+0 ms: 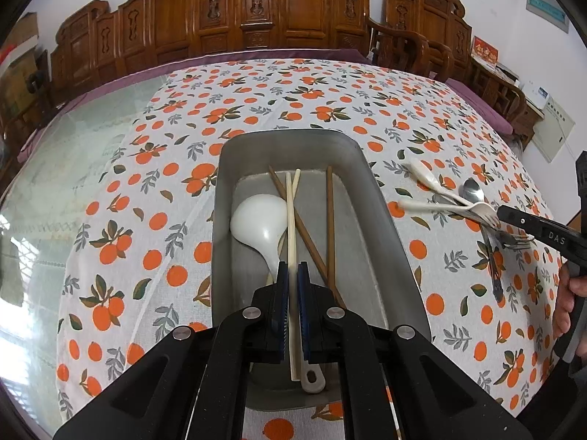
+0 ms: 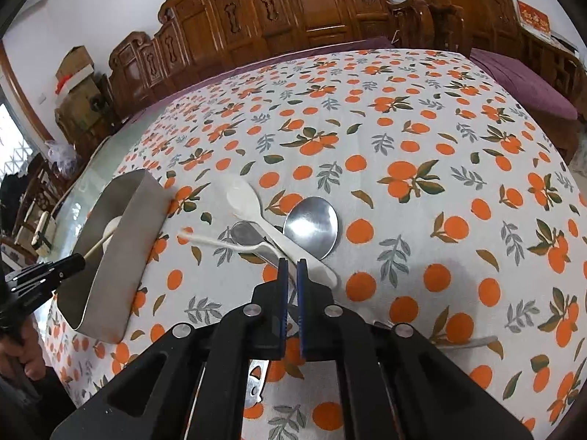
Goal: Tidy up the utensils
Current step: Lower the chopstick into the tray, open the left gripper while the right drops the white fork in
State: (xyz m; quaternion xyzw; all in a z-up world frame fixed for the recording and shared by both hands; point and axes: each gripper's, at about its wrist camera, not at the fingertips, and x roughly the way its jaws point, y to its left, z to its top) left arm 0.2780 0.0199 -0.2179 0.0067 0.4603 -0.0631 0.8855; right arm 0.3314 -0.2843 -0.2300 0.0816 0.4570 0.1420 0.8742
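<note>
A metal tray (image 1: 370, 187) holds a white ladle (image 1: 258, 220), brown chopsticks (image 1: 329, 220) and white chopsticks. My left gripper (image 1: 292, 269) is shut on a white chopstick (image 1: 291, 242) over the tray. In the right wrist view a pile of utensils lies on the cloth: a white plastic spoon (image 2: 249, 201), a large steel spoon (image 2: 312, 225), a smaller steel spoon (image 2: 246, 234) and a white utensil handle (image 2: 212, 241). My right gripper (image 2: 292, 266) is shut on a utensil handle in this pile; which utensil it holds is unclear. The tray (image 2: 121, 249) is to its left.
The table has a white cloth with an orange-fruit print (image 2: 403, 146). A bare glass strip (image 1: 73, 168) runs along the left side. Carved wooden chairs (image 1: 256, 14) stand behind the table. A metal utensil (image 2: 256, 381) lies under the right gripper.
</note>
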